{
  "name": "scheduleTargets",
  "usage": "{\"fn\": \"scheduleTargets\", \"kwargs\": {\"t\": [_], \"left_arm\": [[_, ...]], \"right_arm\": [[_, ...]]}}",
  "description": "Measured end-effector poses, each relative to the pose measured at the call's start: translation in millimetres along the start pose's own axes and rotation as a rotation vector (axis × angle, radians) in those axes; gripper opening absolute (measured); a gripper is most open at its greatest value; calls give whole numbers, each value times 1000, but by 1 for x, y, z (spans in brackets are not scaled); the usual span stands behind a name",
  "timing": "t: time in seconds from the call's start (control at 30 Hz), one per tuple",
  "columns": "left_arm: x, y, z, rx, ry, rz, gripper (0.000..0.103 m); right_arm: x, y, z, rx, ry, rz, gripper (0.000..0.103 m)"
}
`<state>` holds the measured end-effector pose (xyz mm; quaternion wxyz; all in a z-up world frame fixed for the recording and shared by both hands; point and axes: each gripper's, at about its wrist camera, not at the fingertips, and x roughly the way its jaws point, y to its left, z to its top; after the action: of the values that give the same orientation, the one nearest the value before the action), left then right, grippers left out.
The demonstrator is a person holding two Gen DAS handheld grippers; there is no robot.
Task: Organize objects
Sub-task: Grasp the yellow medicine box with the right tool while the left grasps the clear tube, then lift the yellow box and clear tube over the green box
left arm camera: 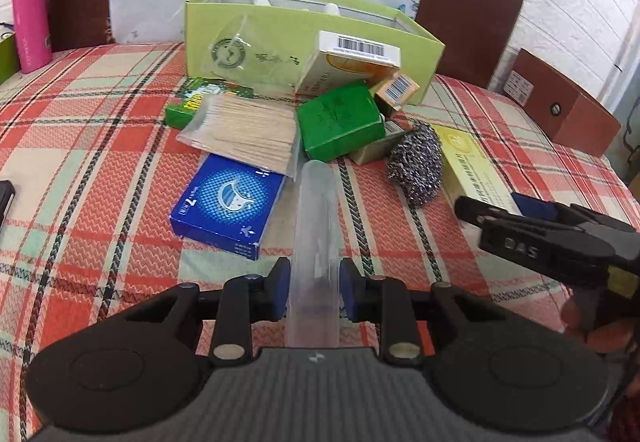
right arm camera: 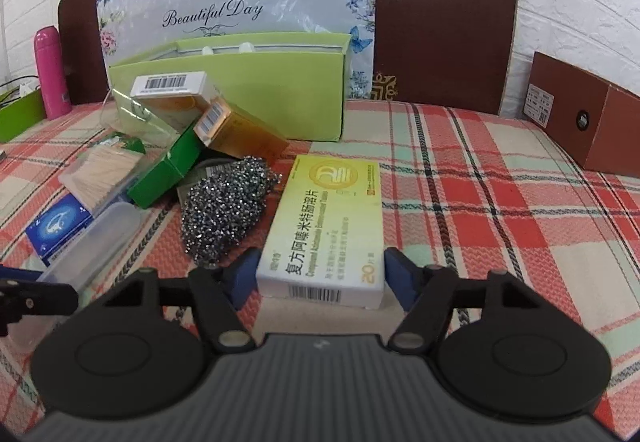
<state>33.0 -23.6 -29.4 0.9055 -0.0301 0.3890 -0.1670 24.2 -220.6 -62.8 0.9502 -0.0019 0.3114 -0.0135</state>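
Note:
My left gripper is shut on a clear plastic tube case, which points away over the checked tablecloth. My right gripper has its blue pads on both sides of a yellow-white medicine box; the box still lies on the cloth. That box shows in the left wrist view with the right gripper on it. A steel wool scourer lies just left of the box. An open light green box stands at the back.
In front of the green box lie a bag of toothpicks, a blue card box, a green box and orange cartons. A pink bottle stands far left. A brown box sits far right.

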Motion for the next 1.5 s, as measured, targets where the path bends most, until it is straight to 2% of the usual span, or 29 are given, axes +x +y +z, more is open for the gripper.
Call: {"fn": "scheduleTargets", "kwargs": {"t": [0.13, 0.27, 0.3, 0.33, 0.37, 0.47, 0.5, 0.53, 0.57, 0.77, 0.97, 1.07, 1.13, 1.2, 1.33, 1.4, 1.5], "left_arm": [[-3, -4, -1, 43, 23, -39, 27], [0, -13, 0, 88, 17, -20, 30], [3, -16, 3, 90, 15, -12, 37], [6, -18, 7, 88, 8, -3, 45], [8, -20, 9, 84, -5, -1, 48], [11, -25, 16, 88, -18, 2, 47], [11, -26, 17, 94, -11, 2, 45], [12, -27, 17, 101, -2, 1, 38], [12, -27, 17, 105, 8, 1, 38], [14, -20, 12, 83, 15, 9, 38], [17, -27, 14, 114, 18, 17, 38], [17, -27, 10, 128, 3, 12, 42], [17, -30, 9, 150, 0, 18, 38], [16, -30, 9, 149, -2, 10, 28], [7, -27, 10, 117, -13, -30, 28], [-3, -27, 13, 120, -39, -44, 28], [-22, -27, 25, 121, -99, -67, 28]], "right_arm": [[-27, -18, -16, 28, 31, 28, 67], [-54, -26, -36, 27, 84, 96, 67], [-57, -27, -39, 29, 91, 107, 70], [-61, -25, -40, 24, 86, 110, 80], [-61, -23, -39, 23, 85, 106, 85], [-57, -20, -30, 52, 69, 79, 88], [-53, -20, -26, 62, 68, 77, 88], [-50, -19, -22, 66, 67, 74, 88], [-48, -18, -20, 60, 65, 71, 88], [-37, -6, -17, -59, 37, 27, 84], [-26, -11, -15, -32, 62, 23, 77], [-21, -11, -19, -20, 66, 29, 74], [-21, -11, -21, -2, 54, 35, 66], [-21, -9, -22, -4, 46, 27, 66], [-26, -10, -21, 37, 39, 40, 65], [-34, -16, -20, 101, 15, 62, 65], [-50, -18, -12, 126, -47, 63, 65]]}}
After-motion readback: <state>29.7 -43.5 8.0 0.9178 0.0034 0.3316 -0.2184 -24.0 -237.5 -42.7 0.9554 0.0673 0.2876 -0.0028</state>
